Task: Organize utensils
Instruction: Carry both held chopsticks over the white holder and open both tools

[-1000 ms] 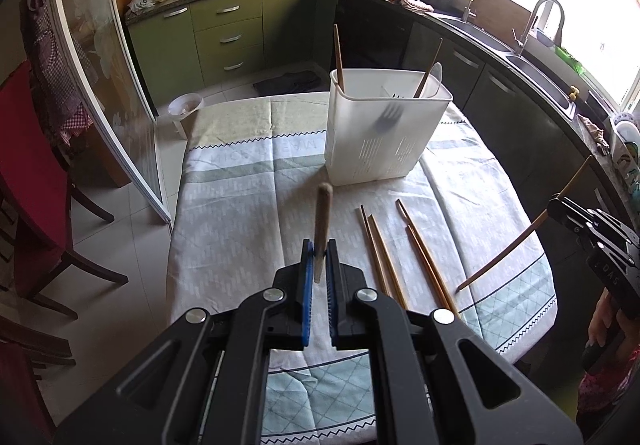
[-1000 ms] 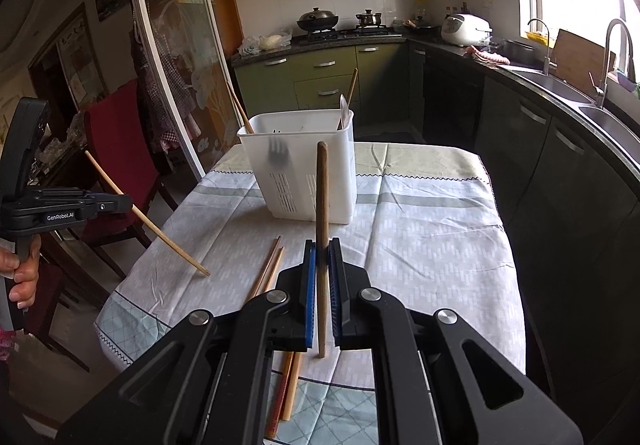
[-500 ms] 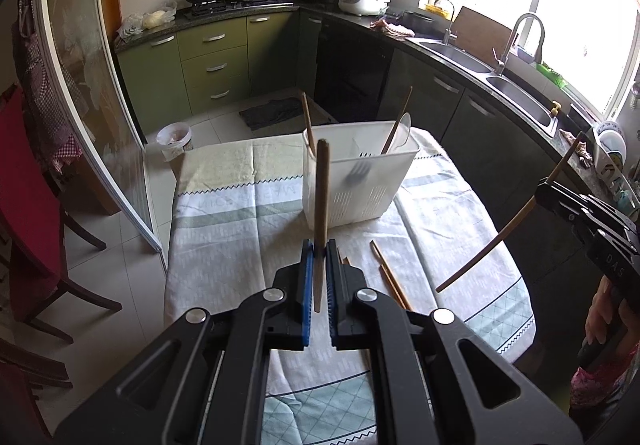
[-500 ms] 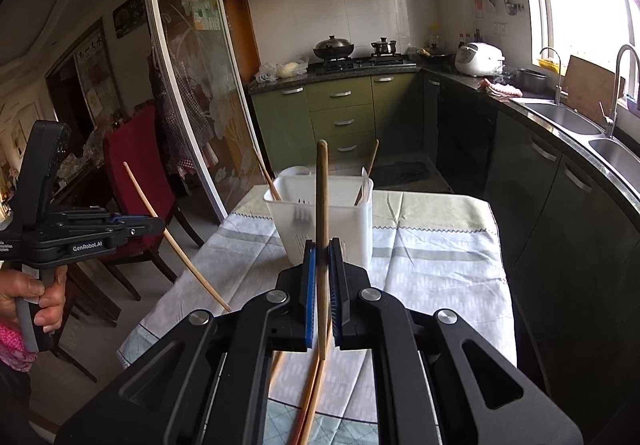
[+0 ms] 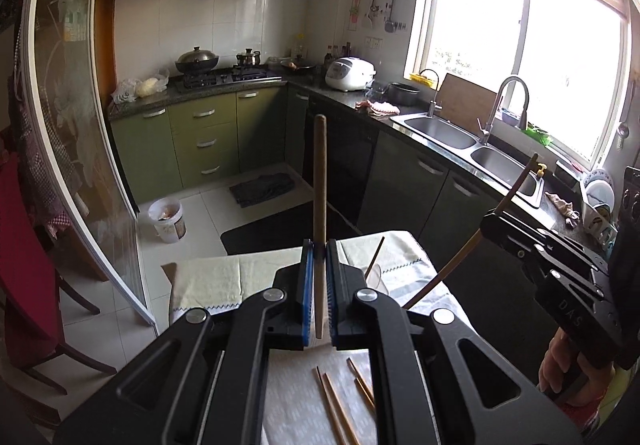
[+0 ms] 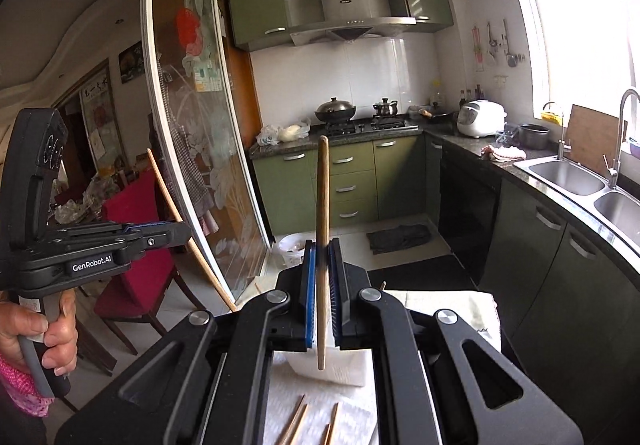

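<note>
My left gripper (image 5: 319, 245) is shut on a wooden chopstick (image 5: 320, 181) that stands upright between its blue pads. My right gripper (image 6: 320, 245) is likewise shut on a second upright chopstick (image 6: 322, 197). Each shows in the other's view: the right gripper (image 5: 486, 223) with its slanted stick (image 5: 456, 261), the left gripper (image 6: 186, 233) with its stick (image 6: 176, 213). Both hang high above the table. The white utensil holder (image 6: 340, 369) sits below, mostly hidden behind the fingers. Several loose chopsticks (image 5: 336, 401) lie on the cloth in front of it.
The table (image 5: 208, 281) has a pale patterned cloth. A red chair (image 6: 132, 245) and a curved glass sliding door (image 6: 200, 165) stand to the left. Green cabinets, a hob and a double sink (image 5: 460, 137) line the far and right walls. A small bin (image 5: 168, 219) is on the floor.
Both grippers have risen well above the table with their chopsticks and now point less steeply down. The holder and loose chopsticks have slid to the bottom of both views.
</note>
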